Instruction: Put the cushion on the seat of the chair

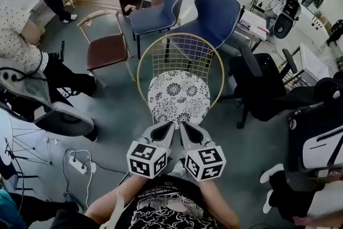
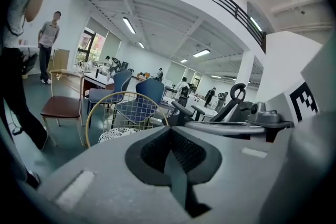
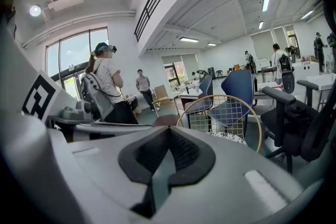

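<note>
The round cushion (image 1: 178, 96), white with a black flower print, lies flat on the seat of the gold wire chair (image 1: 179, 53) in front of me. My left gripper (image 1: 170, 124) and right gripper (image 1: 184, 124) hover side by side just short of the cushion's near edge. Both are shut with nothing between their pads. In the left gripper view the cushion (image 2: 116, 134) peeks over the shut gripper (image 2: 170, 131), under the chair's gold hoop (image 2: 126, 95). In the right gripper view the cushion (image 3: 229, 137) and hoop (image 3: 220, 97) lie beyond the shut gripper (image 3: 168, 131).
Two blue chairs (image 1: 158, 8) (image 1: 217, 16) stand behind the wire chair, a brown one (image 1: 107, 50) to its left, a black office chair (image 1: 262, 83) to its right. A seated person (image 1: 21, 51) is at the left. A power strip (image 1: 77, 163) lies on the floor.
</note>
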Motion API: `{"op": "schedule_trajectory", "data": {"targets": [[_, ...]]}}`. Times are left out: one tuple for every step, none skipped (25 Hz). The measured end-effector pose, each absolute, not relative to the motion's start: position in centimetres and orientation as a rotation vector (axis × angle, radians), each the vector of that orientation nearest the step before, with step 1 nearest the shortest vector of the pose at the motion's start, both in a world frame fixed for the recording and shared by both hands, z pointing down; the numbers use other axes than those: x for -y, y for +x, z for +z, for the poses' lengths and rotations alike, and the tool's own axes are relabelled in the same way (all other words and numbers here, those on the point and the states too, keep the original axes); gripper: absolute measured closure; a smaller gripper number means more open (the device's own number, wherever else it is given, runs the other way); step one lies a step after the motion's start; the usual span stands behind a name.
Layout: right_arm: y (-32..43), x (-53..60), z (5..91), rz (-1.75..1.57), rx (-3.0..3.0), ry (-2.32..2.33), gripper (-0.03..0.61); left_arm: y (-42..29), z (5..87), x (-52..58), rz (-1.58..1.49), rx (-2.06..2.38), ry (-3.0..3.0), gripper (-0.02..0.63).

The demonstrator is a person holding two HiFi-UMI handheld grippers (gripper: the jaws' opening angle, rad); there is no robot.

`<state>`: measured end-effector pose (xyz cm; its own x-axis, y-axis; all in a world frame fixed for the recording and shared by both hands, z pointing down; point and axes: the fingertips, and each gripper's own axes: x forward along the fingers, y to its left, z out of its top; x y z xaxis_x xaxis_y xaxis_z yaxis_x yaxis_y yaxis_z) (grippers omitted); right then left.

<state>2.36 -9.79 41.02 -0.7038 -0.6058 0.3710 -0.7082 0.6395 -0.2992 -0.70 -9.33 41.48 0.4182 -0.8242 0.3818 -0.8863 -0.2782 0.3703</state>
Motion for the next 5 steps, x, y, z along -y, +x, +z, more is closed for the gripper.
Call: {"op": "schedule_trajectory", "data": {"targets": [[2.3,9.71,41.07,0.629,2.621,1.074,0.581,-0.78,41.52,9.26,0.154,1.44,2.148,0.618],[2.22,9.63,41.1,0.629,2.619,1.076,0.581,-0.88,41.56,9.19,0.154,1.437,2.148,0.618],[2.14,9.56,41.12,0.629,2.617,1.078,0.581,-0.97,41.59,9.12,0.154,1.434,2.147,0.618],[2.05,9.49,41.13,0.629,2.614,1.079,0.581,-1.06,41.61,9.06,0.155,1.431,2.148,0.618],[1.96,9.42,41.13,0.629,2.612,1.081,0.581,-1.13,41.62,9.0,0.156,1.428,2.148,0.618]]}}
